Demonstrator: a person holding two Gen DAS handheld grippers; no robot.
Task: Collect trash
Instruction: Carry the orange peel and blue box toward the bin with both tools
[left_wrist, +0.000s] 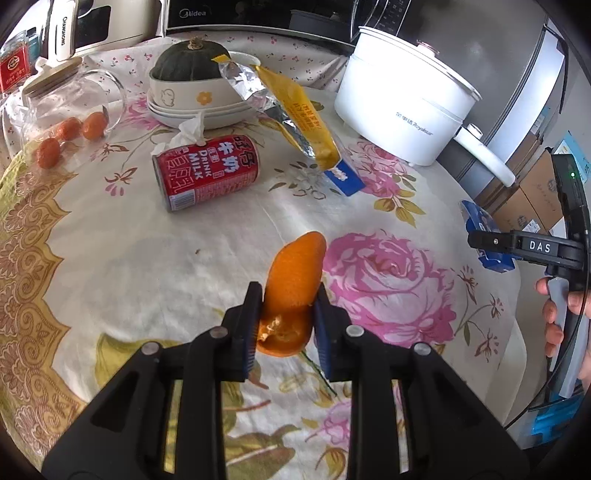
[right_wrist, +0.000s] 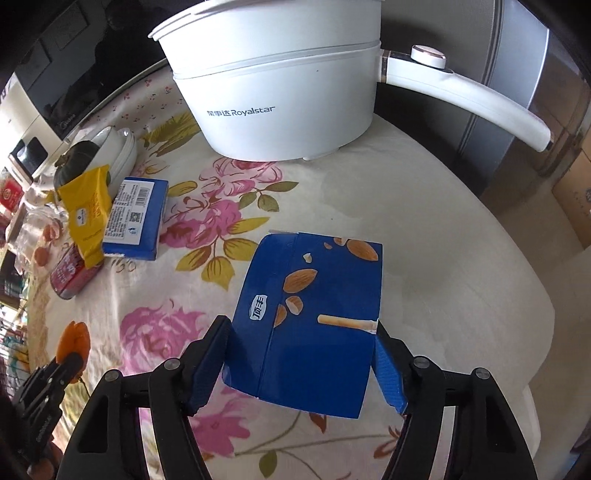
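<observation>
- Left gripper (left_wrist: 286, 317) clamps a curled orange peel (left_wrist: 291, 273) just above the floral tablecloth (left_wrist: 147, 258).
- Right gripper (right_wrist: 301, 354) grips a flattened blue snack box (right_wrist: 314, 325) above the cloth, near the white electric pot (right_wrist: 280, 92).

White electric pot (right_wrist: 280, 92), squash (left_wrist: 188, 61) in stacked bowls (left_wrist: 199, 101) — microwave (left_wrist: 258, 16) behind.

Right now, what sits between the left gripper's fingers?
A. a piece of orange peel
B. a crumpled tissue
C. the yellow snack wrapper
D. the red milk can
A. In the left wrist view the left gripper is closed on the orange peel, both pads pressing its sides, while the red milk can lies farther back on the tablecloth.
</observation>
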